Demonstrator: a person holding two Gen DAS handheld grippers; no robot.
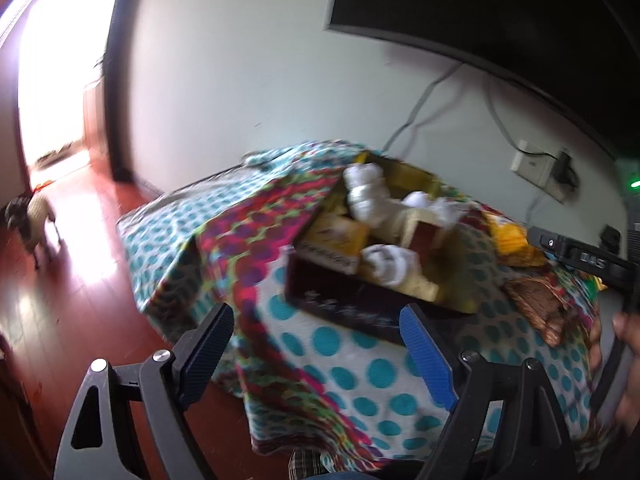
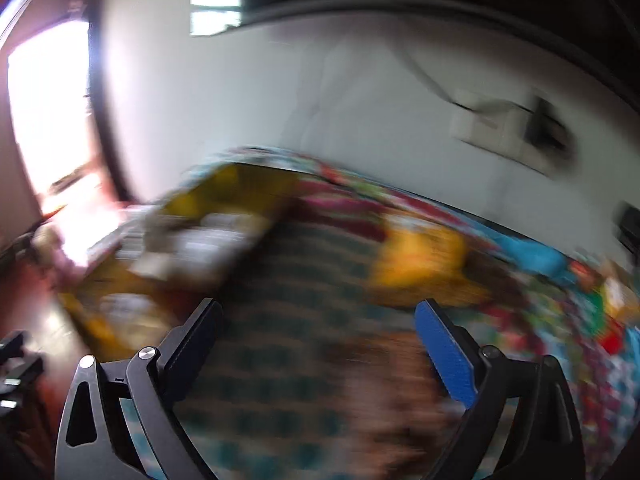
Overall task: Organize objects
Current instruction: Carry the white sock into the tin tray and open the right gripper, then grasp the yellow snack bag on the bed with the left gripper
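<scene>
A dark open box (image 1: 352, 296) with a yellow lining sits on a table under a teal-dotted cloth (image 1: 344, 364). It holds white rolled items (image 1: 366, 194) and a yellow packet (image 1: 340, 236). My left gripper (image 1: 320, 332) is open and empty, just short of the box's near wall. A yellow snack bag (image 1: 510, 240) and a brown woven piece (image 1: 536, 312) lie right of the box. The right wrist view is badly blurred: my right gripper (image 2: 318, 320) is open and empty above the cloth, with the box (image 2: 192, 232) to its left and the yellow bag (image 2: 420, 264) ahead.
A dark screen (image 1: 500, 12) hangs on the wall above the table, with cables and a wall socket (image 1: 536, 164) below it. Red-brown wood floor (image 1: 60, 300) lies left, toward a bright doorway (image 1: 60, 80). The right hand-held gripper's body (image 1: 580, 260) shows at the right edge.
</scene>
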